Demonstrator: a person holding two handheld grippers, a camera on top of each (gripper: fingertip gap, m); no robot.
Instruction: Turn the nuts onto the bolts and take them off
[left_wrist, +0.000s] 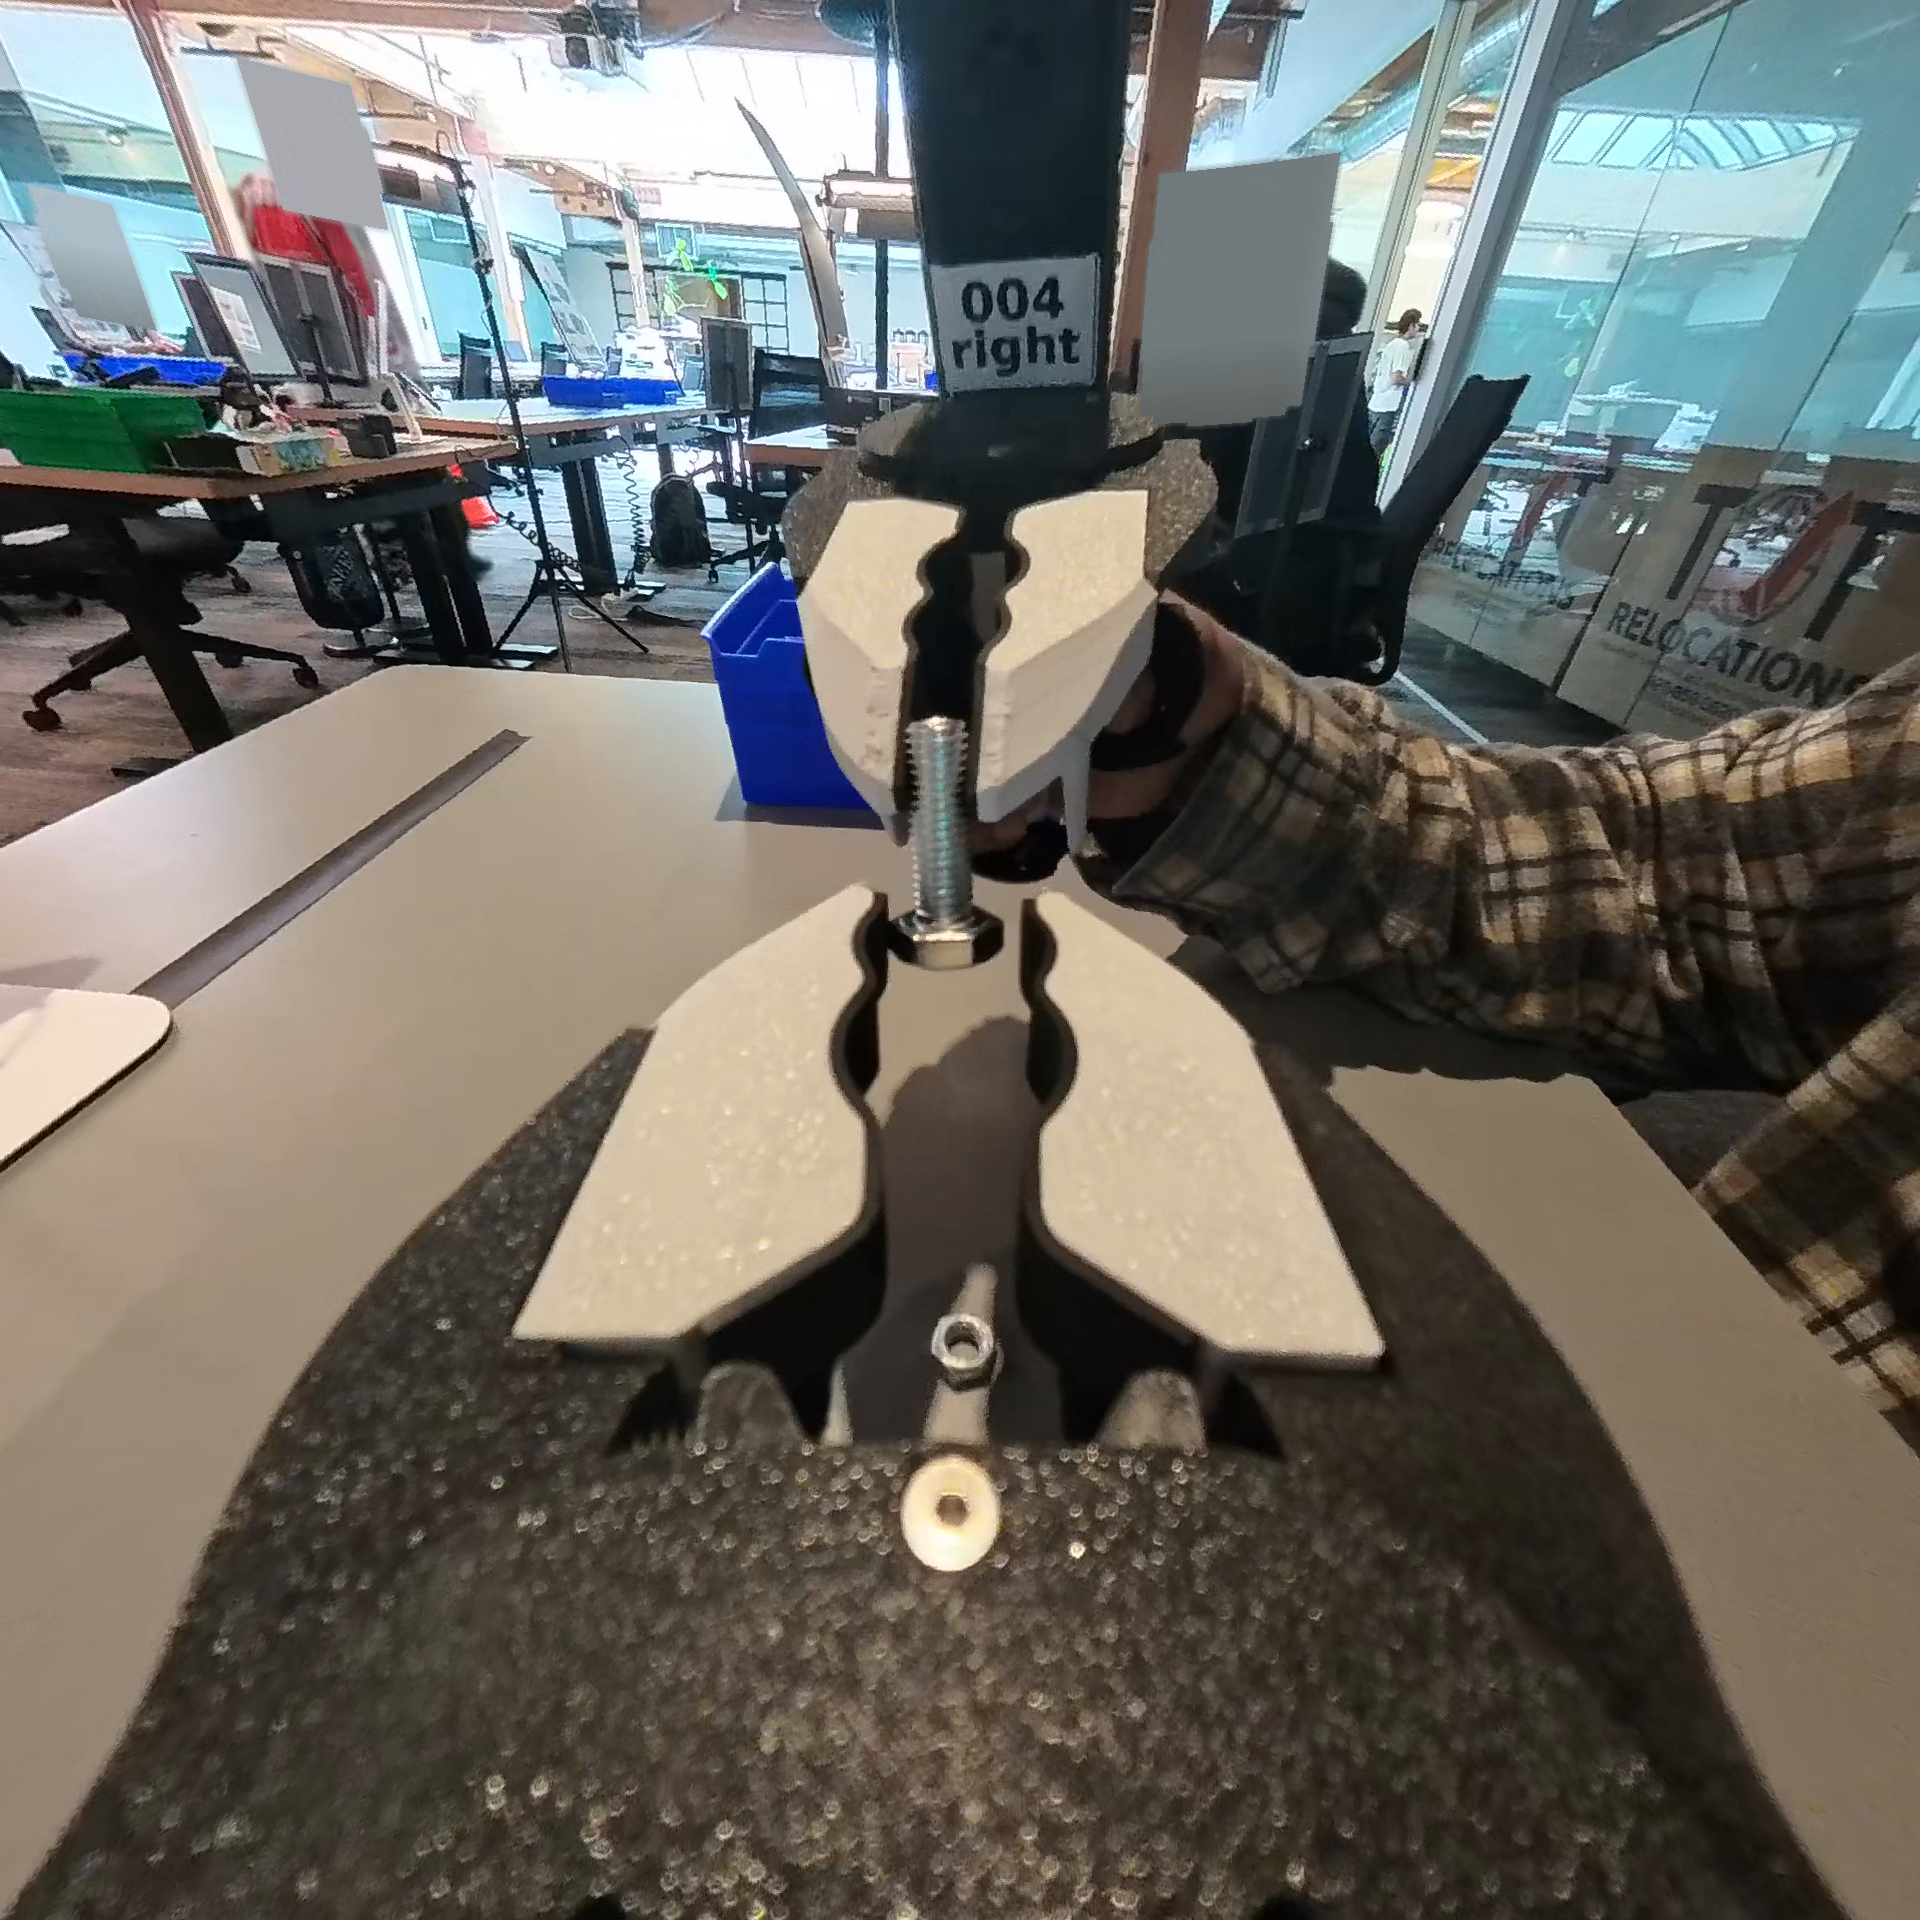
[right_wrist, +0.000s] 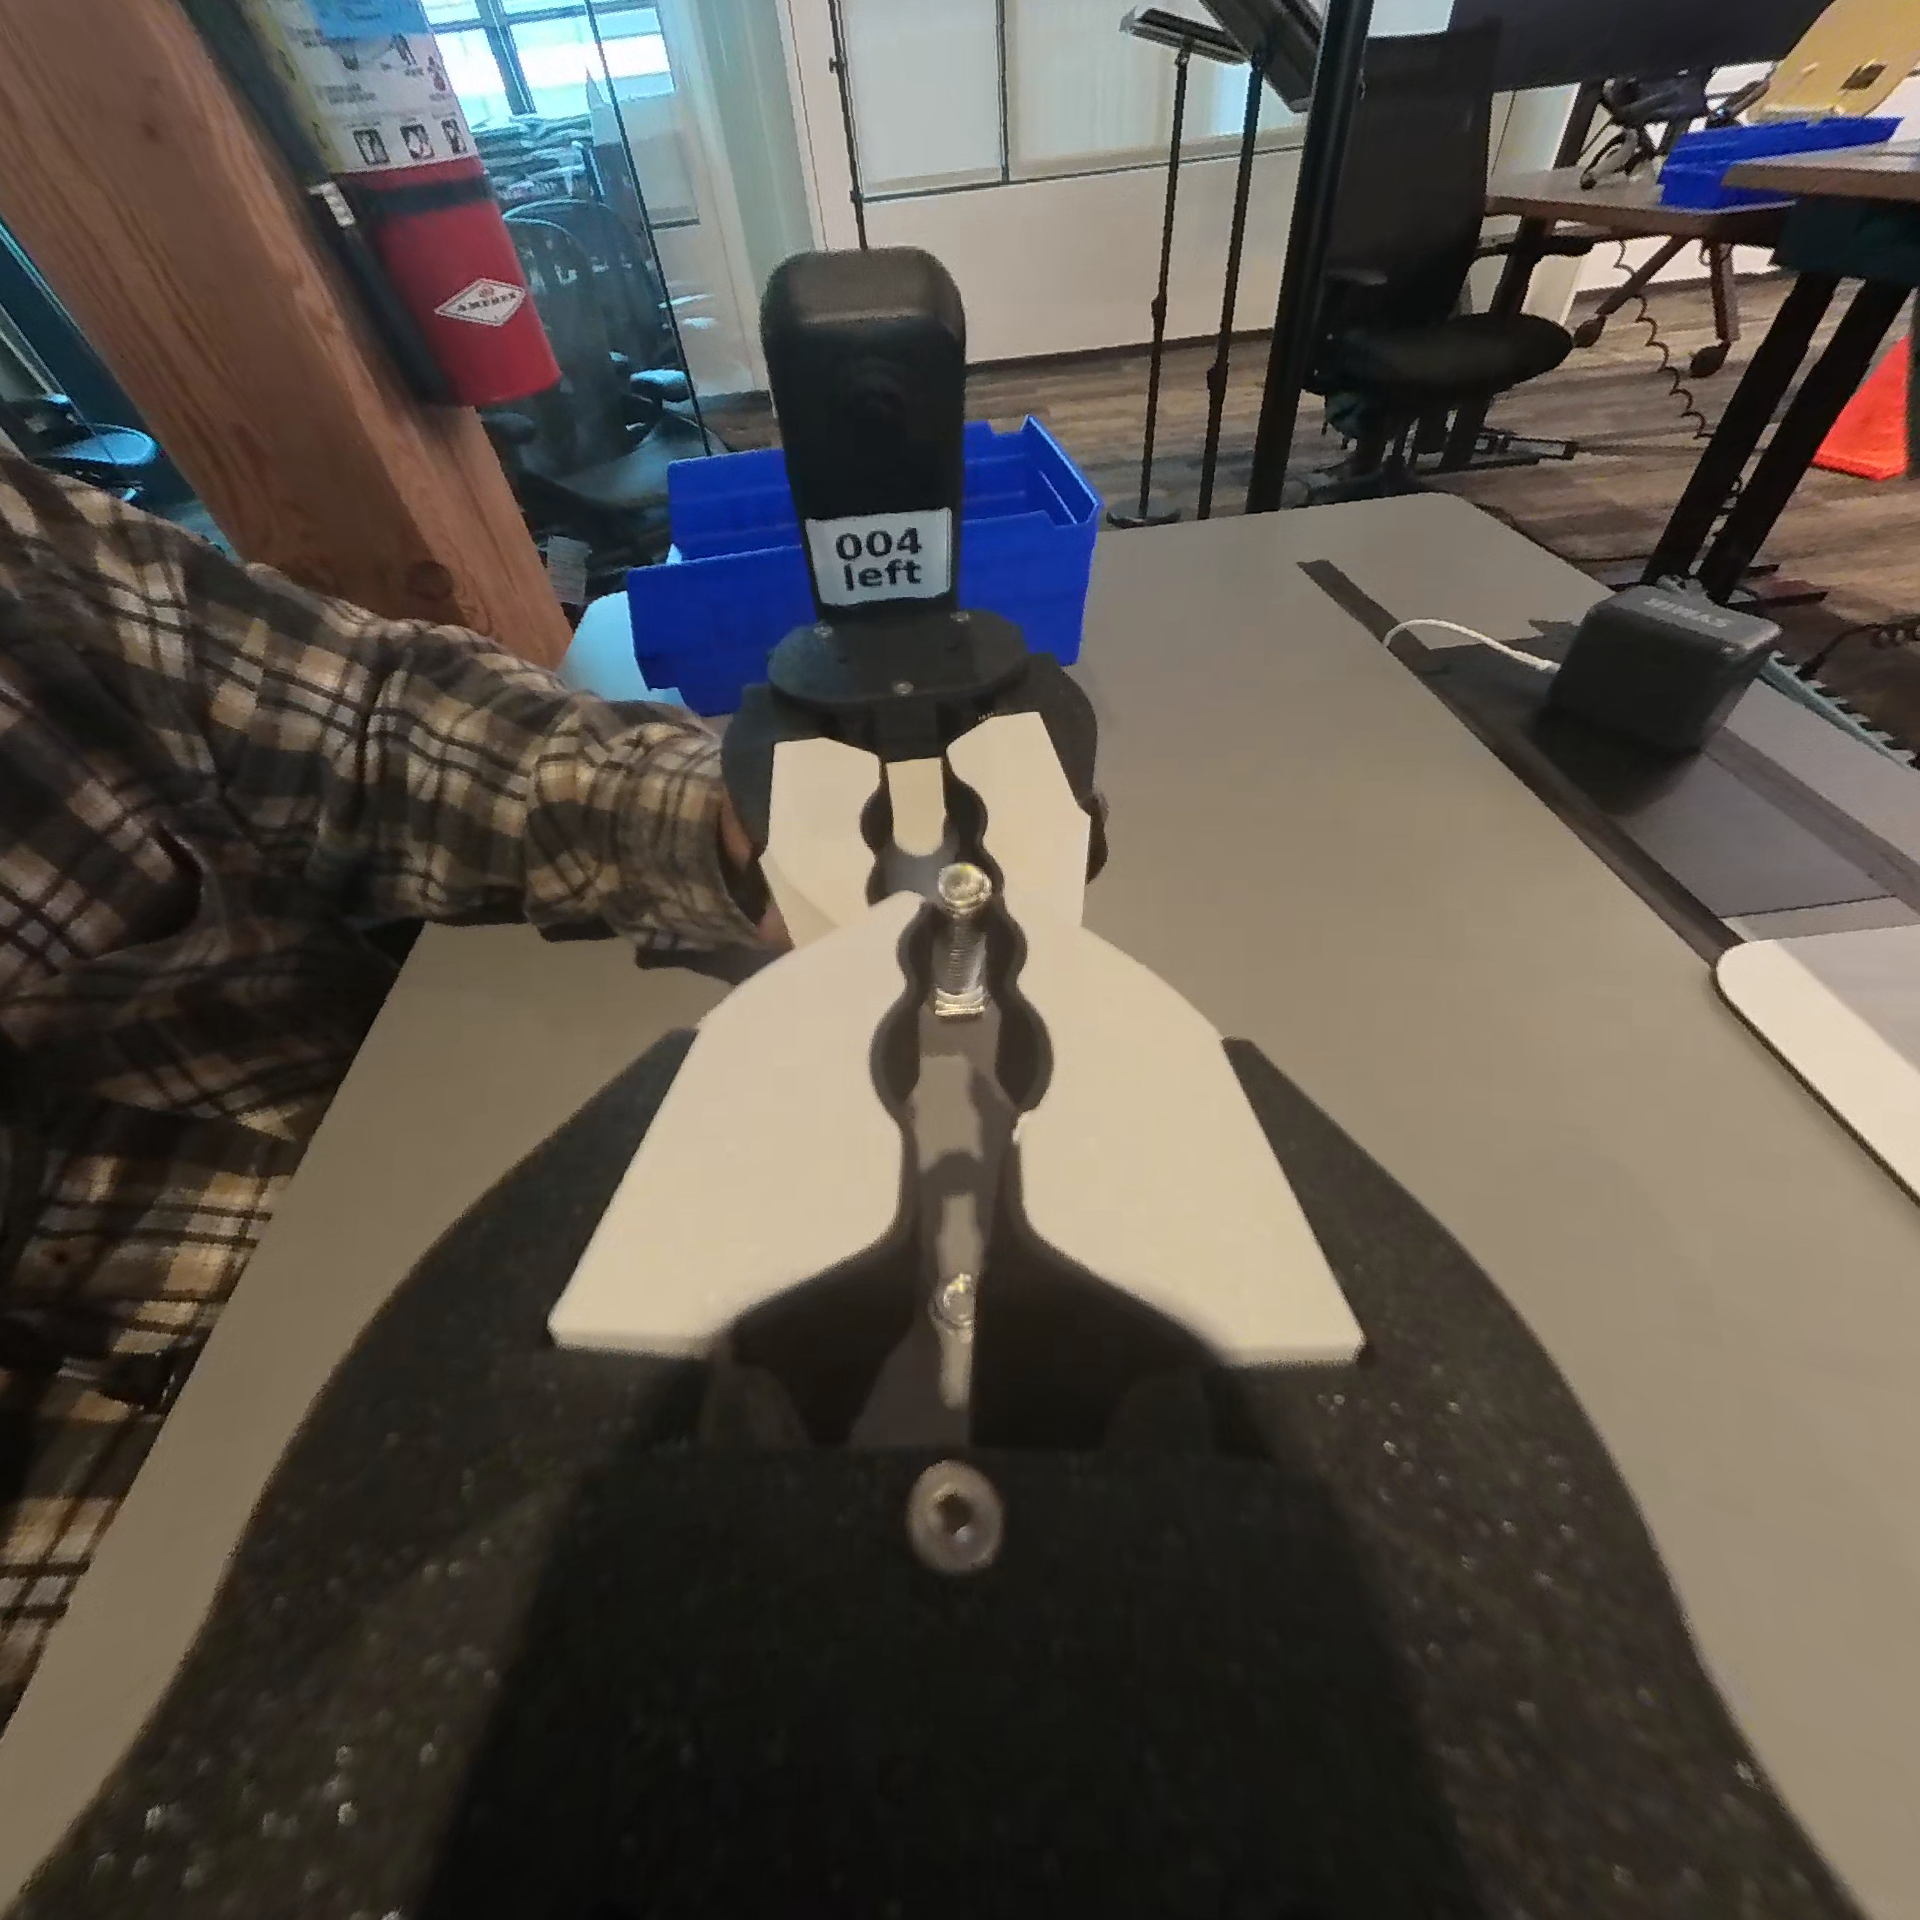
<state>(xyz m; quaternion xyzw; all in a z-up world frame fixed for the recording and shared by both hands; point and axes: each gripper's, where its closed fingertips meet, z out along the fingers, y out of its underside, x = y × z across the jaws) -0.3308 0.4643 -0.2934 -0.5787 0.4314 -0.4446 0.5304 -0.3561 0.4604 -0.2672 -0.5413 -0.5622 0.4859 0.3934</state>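
A silver bolt (left_wrist: 940, 821) stands upright on its hex head on the grey table (left_wrist: 416, 987). No nut shows on its thread. My left gripper (left_wrist: 945, 902) is open and low on the table, with the bolt head between its fingertips and a small gap on each side. My right gripper (left_wrist: 966, 821) comes down from the far side, its tips at mid-height on the shaft. In the right wrist view the bolt (right_wrist: 958, 956) sits in a notch between the nearly closed fingers of my right gripper (right_wrist: 961, 914). I cannot tell whether they press on it. The left gripper (right_wrist: 930, 878) faces it.
A blue bin (left_wrist: 764, 717) stands behind the grippers at the table's far edge. A black box (right_wrist: 1652, 665) with a white cable sits on a dark strip. A white board (right_wrist: 1829, 1039) lies at the table's side. Plaid sleeves (left_wrist: 1507, 883) reach in. Left and right tips are no more than a few centimetres apart.
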